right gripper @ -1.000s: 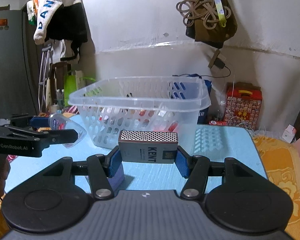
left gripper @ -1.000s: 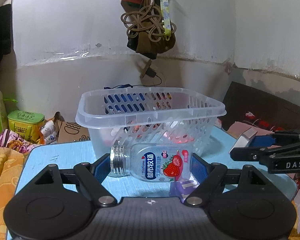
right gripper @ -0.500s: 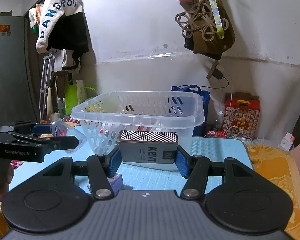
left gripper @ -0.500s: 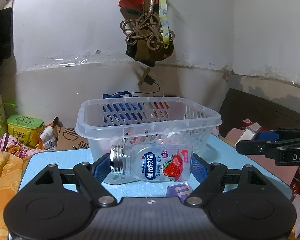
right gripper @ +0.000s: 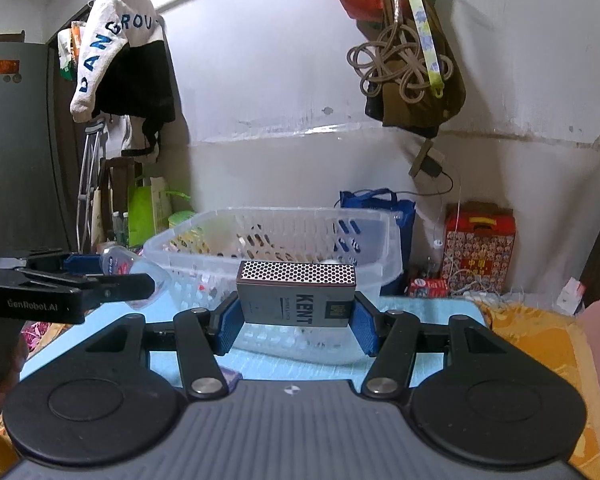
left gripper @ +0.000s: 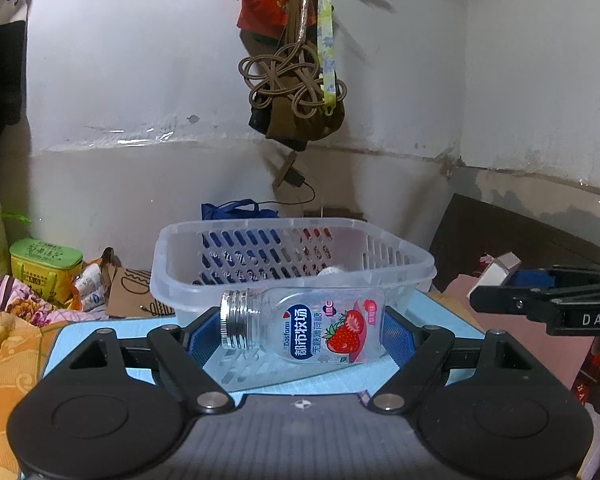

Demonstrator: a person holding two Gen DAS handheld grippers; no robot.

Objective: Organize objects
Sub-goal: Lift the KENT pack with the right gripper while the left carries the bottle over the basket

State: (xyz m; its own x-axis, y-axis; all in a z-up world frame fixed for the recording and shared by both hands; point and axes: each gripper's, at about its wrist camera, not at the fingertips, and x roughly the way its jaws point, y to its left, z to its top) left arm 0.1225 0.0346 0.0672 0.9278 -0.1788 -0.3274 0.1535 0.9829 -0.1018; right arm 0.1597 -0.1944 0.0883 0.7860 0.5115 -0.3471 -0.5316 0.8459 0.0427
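Note:
My left gripper [left gripper: 300, 334] is shut on a clear strawberry bottle [left gripper: 304, 326] with a silver screw neck, held sideways just in front of and level with the rim of a clear plastic basket [left gripper: 260, 280]. My right gripper [right gripper: 296, 314] is shut on a grey KENT cigarette box [right gripper: 296, 294], held in front of the same basket [right gripper: 204, 240]. The left gripper with the bottle [right gripper: 118, 266] shows at the left of the right wrist view. The right gripper [left gripper: 548, 304] shows at the right of the left wrist view. Small items lie inside the basket.
The basket stands on a light blue table [right gripper: 420, 312]. A purple item [right gripper: 230, 376] lies on the table under the right gripper. Orange cloth [left gripper: 4, 360] borders the table. A green tin [left gripper: 46, 264] and a red box [right gripper: 480, 244] stand behind. Bags and cords [left gripper: 296, 92] hang on the wall.
Both grippers have risen with their loads, so the basket now sits lower in both views and its inside shows. Grips are unchanged.

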